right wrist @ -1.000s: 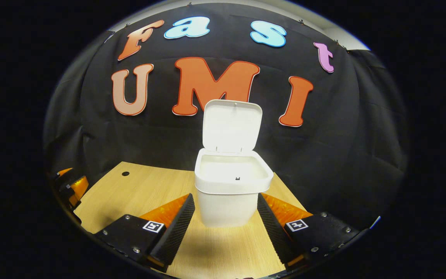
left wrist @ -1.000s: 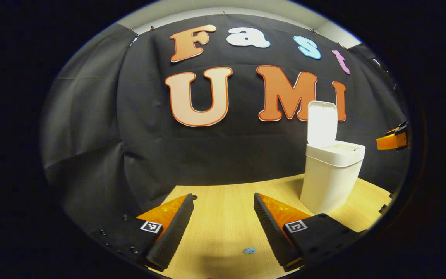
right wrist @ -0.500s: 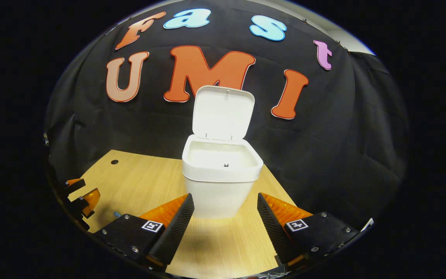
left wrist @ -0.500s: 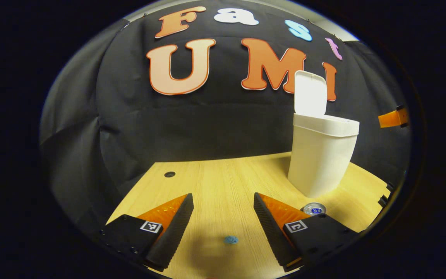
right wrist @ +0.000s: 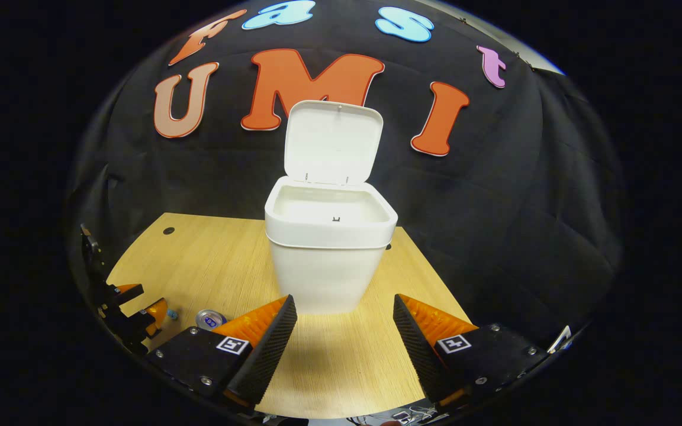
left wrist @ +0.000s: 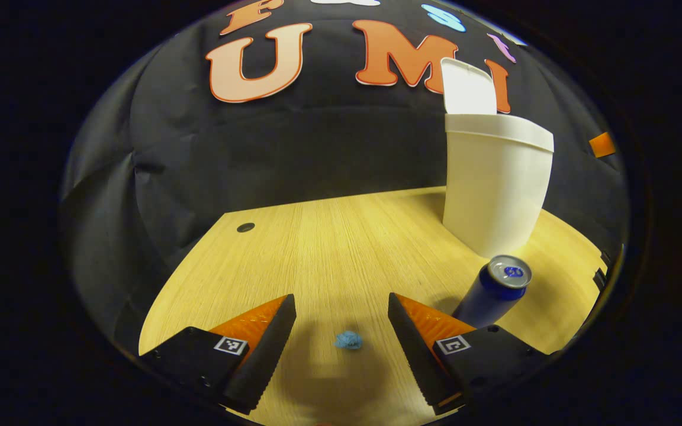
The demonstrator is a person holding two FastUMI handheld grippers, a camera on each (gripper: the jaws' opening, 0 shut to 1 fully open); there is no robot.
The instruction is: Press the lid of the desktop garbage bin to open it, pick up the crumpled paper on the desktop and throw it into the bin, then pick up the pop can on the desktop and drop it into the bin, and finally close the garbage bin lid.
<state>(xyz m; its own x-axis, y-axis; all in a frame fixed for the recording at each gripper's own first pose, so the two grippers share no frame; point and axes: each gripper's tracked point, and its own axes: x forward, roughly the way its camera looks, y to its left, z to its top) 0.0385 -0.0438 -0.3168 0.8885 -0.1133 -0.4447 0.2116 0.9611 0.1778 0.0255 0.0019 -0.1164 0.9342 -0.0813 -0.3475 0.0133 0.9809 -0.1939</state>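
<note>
The crumpled paper [left wrist: 348,339], a small blue wad, lies on the wooden surface [left wrist: 329,248] between the spread fingers of the left gripper [left wrist: 341,343], untouched by either. So the step in hand looks to be the paper pickup: the garbage bin [right wrist: 329,254] stands with its lid [right wrist: 333,142] swung upright, and nothing is yet grasped. The pop can [left wrist: 493,290] stands upright just beside the bin's foot, near the left gripper's right finger. The right gripper [right wrist: 344,343] hangs released in front of the bin, empty. Whether the bin holds anything is hard to tell from this angle. Next, the left gripper should lower around the wad, close gently, and keep clear of the can.
</note>
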